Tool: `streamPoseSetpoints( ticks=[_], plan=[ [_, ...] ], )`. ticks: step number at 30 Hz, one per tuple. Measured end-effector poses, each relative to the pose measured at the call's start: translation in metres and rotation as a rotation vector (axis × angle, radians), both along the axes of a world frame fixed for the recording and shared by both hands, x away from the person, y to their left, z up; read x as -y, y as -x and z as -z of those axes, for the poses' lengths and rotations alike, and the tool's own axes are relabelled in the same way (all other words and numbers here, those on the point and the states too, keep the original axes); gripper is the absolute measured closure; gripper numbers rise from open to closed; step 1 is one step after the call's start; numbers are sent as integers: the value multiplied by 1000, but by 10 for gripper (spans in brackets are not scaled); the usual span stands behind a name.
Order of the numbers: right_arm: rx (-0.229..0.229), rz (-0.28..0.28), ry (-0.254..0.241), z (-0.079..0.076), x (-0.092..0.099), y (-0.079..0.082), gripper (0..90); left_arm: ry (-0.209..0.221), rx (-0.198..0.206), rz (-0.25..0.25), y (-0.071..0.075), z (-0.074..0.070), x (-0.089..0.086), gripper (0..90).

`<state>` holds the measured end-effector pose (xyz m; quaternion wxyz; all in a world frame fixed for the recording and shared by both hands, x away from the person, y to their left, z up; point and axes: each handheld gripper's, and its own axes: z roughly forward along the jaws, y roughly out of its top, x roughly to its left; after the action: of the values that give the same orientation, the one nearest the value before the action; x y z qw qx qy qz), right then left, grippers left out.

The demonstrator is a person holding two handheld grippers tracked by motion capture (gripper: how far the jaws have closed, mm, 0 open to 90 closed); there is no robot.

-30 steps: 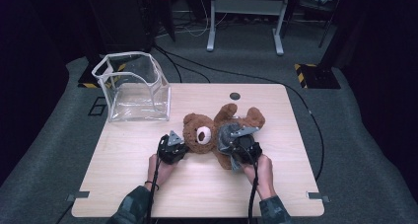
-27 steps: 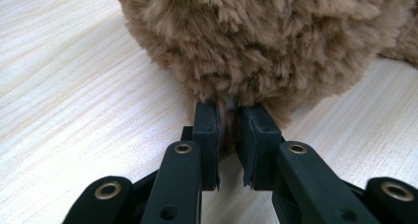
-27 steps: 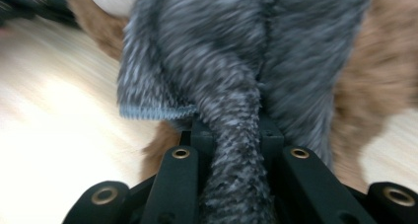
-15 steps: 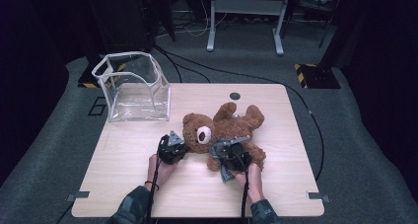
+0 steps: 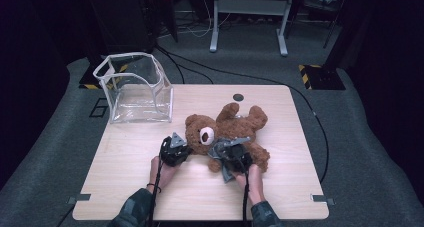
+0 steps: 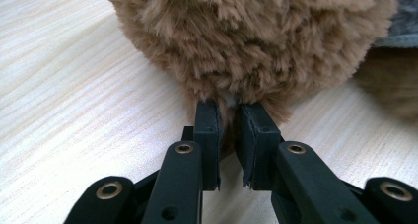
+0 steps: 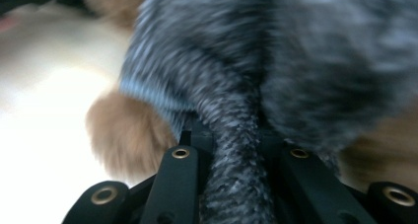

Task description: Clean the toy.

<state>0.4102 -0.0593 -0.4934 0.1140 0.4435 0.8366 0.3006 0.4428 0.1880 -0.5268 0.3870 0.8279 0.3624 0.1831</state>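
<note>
A brown teddy bear (image 5: 235, 124) lies on its back in the middle of the wooden table (image 5: 125, 187), head toward the left. My left gripper (image 5: 184, 148) sits at the left side of its head. In the left gripper view the bear's fur (image 6: 246, 36) looms close, and the left gripper (image 6: 229, 110) is shut on a tuft of it low against the tabletop. My right gripper (image 5: 227, 149) rests on the bear's body. In the right gripper view a fold of the bear's grey knitted sweater (image 7: 246, 61) runs down between the jaws, with the right gripper (image 7: 235, 135) shut on it.
A clear plastic box (image 5: 135, 89) with an open top stands at the table's back left corner. A small dark round cap (image 5: 238, 97) sits near the back edge. Beyond the table, cables and a metal stand (image 5: 247, 17) are on the grey floor.
My right gripper has come down and slightly left and nearer the front edge, onto the bear's body. The left gripper and the bear's head have stayed put.
</note>
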Motion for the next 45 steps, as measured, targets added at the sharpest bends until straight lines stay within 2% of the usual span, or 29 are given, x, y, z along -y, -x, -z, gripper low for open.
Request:
streamPoseSetpoints(
  ticks=[1, 2, 3, 5, 7, 8, 9, 10, 13, 15, 18, 20, 21, 22, 23, 24, 26, 28, 31, 32, 33, 35, 36, 37, 38, 40, 42, 44, 45],
  plan=[
    [0, 0, 0, 0, 0, 0, 769, 1, -1, 0, 0, 0, 0, 789],
    [-6, -44, 7, 1, -5, 3, 769, 1, -1, 0, 0, 0, 0, 789],
    [-4, -57, 22, 0, -8, 5, 769, 1, -1, 0, 0, 0, 0, 789],
    [29, -40, 33, -8, -6, 5, 769, 0, -1, 1, 0, 0, 0, 790],
    [80, 24, 31, -17, 3, 4, 768, 0, -1, 0, 0, 0, 0, 790],
    [97, 83, 39, -23, 13, 0, 768, 1, -1, 0, 0, 0, 0, 791],
    [97, 83, 39, -23, 13, 0, 768, 1, 0, 1, 0, 0, 0, 791],
    [88, 137, 39, -21, 22, -4, 768, 1, -1, 3, 0, 0, 0, 798],
    [85, 162, 63, -14, 29, -7, 767, 5, -3, 6, 0, 0, 0, 802],
    [75, 202, 74, -8, 39, -5, 767, 4, -3, 6, 0, 0, 0, 803],
    [75, 224, 87, -8, 48, -2, 768, 4, -4, 7, 0, 0, 0, 804],
    [70, 273, 101, -9, 65, 2, 768, 4, -4, 6, 0, 0, 0, 804],
    [70, 273, 101, -9, 65, 2, 768, 4, -4, 6, 0, 0, 0, 804],
    [58, 305, 102, -9, 79, 6, 768, 6, -3, 7, 0, 0, 0, 804],
    [58, 305, 102, -9, 79, 6, 768, 6, -3, 7, 0, 0, 0, 804],
    [54, 346, 106, -8, 93, 10, 767, 4, -4, 6, 0, 0, 0, 804],
    [53, 361, 109, -7, 99, 12, 767, 4, -4, 6, 0, 0, 0, 804],
    [67, 410, 111, -7, 113, 19, 767, 4, -3, 7, 0, 0, 0, 804],
    [75, 390, 88, -9, 114, 23, 766, 3, -2, 7, 0, 0, 0, 804],
    [85, 337, 64, -11, 105, 25, 764, 4, 3, 3, 0, 0, 1, 804],
    [85, 337, 64, -11, 105, 25, 764, 1, -3, 7, 0, 0, 0, 804],
    [84, 267, 27, -14, 91, 24, 762, 4, -1, 6, 0, 0, 0, 804],
    [75, 217, 22, -15, 73, 19, 761, 4, -3, 7, 0, 0, 0, 804],
    [75, 217, 22, -15, 73, 19, 761, 4, -3, 7, 0, 0, 0, 804],
    [82, 178, 26, -14, 59, 13, 760, 5, -3, 6, 0, 0, 0, 804],
    [84, 164, 38, -14, 55, 10, 760, 4, -3, 7, 0, 0, 0, 804],
    [70, 181, 54, -12, 55, 6, 762, 5, -3, 6, 0, 0, 0, 804],
    [66, 219, 66, -10, 66, 6, 763, 4, -3, 6, 0, 0, 0, 804],
    [61, 270, 92, -9, 83, 9, 764, 4, 1, 5, 0, 0, 0, 805]
  ],
)
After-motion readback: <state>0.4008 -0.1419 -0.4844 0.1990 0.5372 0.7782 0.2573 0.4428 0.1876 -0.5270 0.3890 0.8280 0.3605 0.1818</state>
